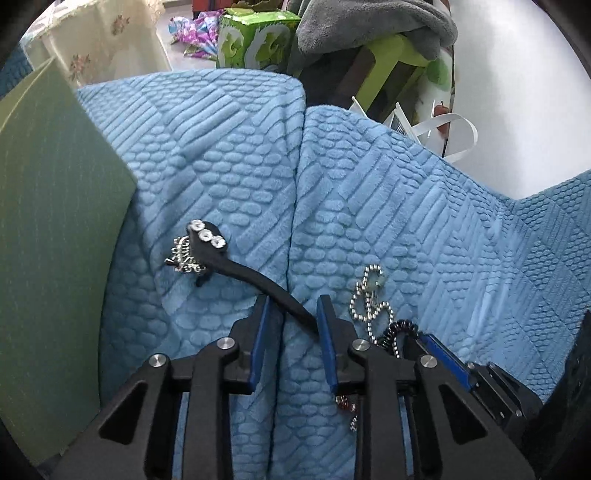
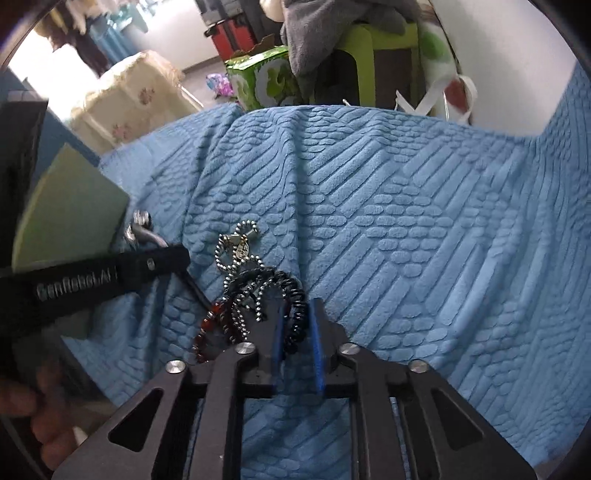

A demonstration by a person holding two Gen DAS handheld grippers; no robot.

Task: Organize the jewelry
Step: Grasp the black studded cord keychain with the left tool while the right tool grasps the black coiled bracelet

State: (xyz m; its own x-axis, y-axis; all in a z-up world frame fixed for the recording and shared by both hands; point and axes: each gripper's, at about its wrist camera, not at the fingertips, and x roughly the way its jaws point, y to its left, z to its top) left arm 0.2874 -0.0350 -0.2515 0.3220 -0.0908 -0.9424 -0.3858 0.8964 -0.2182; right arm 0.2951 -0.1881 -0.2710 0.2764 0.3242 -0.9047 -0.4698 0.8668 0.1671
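Fingers first: our left gripper (image 1: 293, 325) has its blue-padded fingers (image 1: 260, 345) spread apart over the blue quilted bed cover (image 1: 424, 221), with the black strap (image 1: 266, 284) of a choker running between them and resting against the right pad; nothing is clamped. Our right gripper (image 2: 297, 330) has its fingers (image 2: 317, 347) narrowed around a black beaded bracelet (image 2: 295, 314); the beads sit between the pads, but we cannot tell whether they are actually pinched or only bracketed.

The jewelry lies in a loose cluster near the fold running down the middle of the cover. The choker's rhinestone end (image 1: 210, 236) and its small silver chain (image 1: 184, 258) lie beyond the left fingers. A silver ball chain (image 2: 238, 247) and a dark red bead strand (image 2: 210, 325) lie just beside the black bracelet, overlapping it.

Risks, in our judgement: lifting the bracelet may drag the ball chain and red strand along, since they appear entangled. The soft cover may let a pad snag pile instead of beads. The left gripper's body crosses the right wrist view close to the cluster, so the two tools could collide.

A green board (image 1: 55, 221) stands at the cover's left edge, near the choker's end. Beyond the far edge are a green carton (image 2: 258, 81) and grey cloth (image 1: 369, 26), well apart from the work.
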